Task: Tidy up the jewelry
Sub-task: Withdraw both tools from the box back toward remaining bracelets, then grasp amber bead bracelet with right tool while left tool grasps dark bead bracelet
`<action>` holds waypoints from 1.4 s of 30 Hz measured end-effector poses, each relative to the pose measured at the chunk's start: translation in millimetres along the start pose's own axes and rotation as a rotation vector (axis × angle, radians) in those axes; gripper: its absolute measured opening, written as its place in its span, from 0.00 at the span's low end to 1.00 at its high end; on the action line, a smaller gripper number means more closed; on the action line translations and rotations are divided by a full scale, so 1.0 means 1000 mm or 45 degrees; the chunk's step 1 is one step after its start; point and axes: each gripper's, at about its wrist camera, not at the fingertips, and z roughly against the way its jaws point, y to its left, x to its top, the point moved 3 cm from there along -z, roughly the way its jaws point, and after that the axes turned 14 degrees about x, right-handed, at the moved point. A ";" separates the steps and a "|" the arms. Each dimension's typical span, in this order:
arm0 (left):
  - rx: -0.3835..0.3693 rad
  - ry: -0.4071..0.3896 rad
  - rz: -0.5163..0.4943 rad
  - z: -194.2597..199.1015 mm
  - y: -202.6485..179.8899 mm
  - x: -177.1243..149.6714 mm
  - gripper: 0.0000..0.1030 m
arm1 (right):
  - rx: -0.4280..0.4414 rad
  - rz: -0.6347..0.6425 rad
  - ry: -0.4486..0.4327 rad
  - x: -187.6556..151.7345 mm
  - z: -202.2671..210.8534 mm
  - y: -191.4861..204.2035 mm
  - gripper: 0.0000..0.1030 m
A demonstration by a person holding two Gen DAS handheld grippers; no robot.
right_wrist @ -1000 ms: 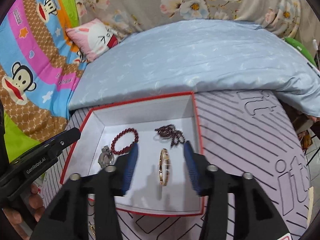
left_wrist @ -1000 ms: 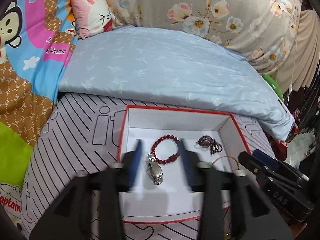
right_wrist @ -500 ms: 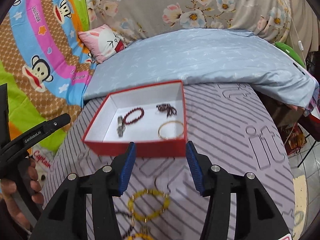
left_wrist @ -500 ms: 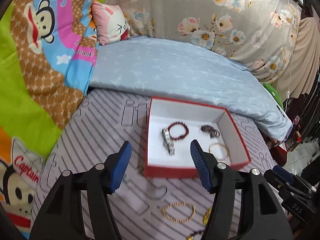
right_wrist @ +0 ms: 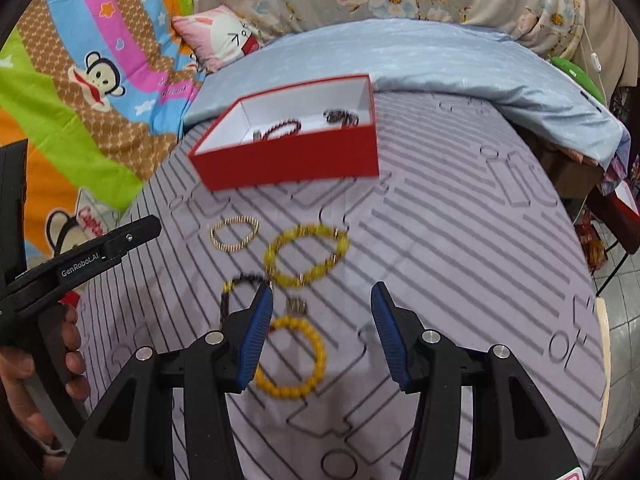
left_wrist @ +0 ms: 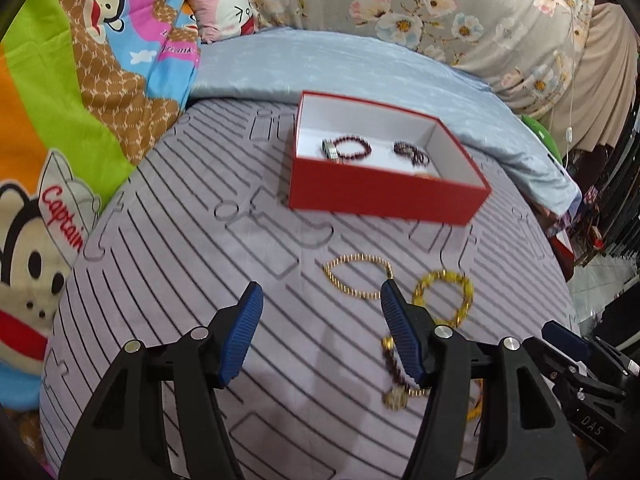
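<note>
A red box [left_wrist: 384, 200] [right_wrist: 292, 160] with a white inside stands on the striped grey sheet. It holds a red bead bracelet [left_wrist: 353, 147], a silver watch [left_wrist: 330, 149] and a dark bead string [left_wrist: 411, 152]. On the sheet in front of it lie a thin gold bracelet [left_wrist: 356, 278] [right_wrist: 234, 233], a yellow bead bracelet [right_wrist: 306, 254] [left_wrist: 444, 296], a dark bead bracelet [right_wrist: 240, 288] and an orange-yellow bead bracelet [right_wrist: 294, 358]. My left gripper [left_wrist: 320, 330] is open and empty above the sheet. My right gripper [right_wrist: 320, 330] is open and empty, just above the orange-yellow bracelet.
A light blue quilt [left_wrist: 360, 64] lies folded behind the box. A cartoon monkey blanket [left_wrist: 80, 100] covers the left side. A pink pillow [right_wrist: 224, 36] sits at the back. The bed edge drops off at the right [right_wrist: 600, 280].
Both grippers have pulled back from over the box toward the near part of the bed. The loose bracelets on the sheet have come into view. Both stay open and empty.
</note>
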 end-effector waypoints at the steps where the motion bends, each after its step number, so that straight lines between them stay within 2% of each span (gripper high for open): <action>1: -0.002 0.012 -0.007 0.000 -0.001 -0.006 0.56 | 0.001 -0.001 0.011 -0.005 -0.001 0.001 0.49; 11: -0.025 0.074 -0.053 0.000 -0.016 -0.042 0.56 | 0.004 0.009 0.078 -0.039 -0.007 0.007 0.47; 22: -0.026 0.110 -0.073 -0.002 -0.021 -0.058 0.56 | -0.004 0.007 0.097 -0.045 -0.016 0.006 0.39; 25: -0.034 0.120 -0.088 -0.003 -0.025 -0.062 0.56 | -0.008 -0.017 0.093 -0.044 -0.018 0.001 0.34; 31: -0.043 0.128 -0.130 -0.005 -0.035 -0.069 0.56 | -0.014 -0.037 0.092 -0.041 -0.022 -0.003 0.30; 42: -0.033 0.134 -0.153 -0.011 -0.040 -0.076 0.56 | -0.044 -0.018 0.125 -0.043 -0.036 -0.006 0.12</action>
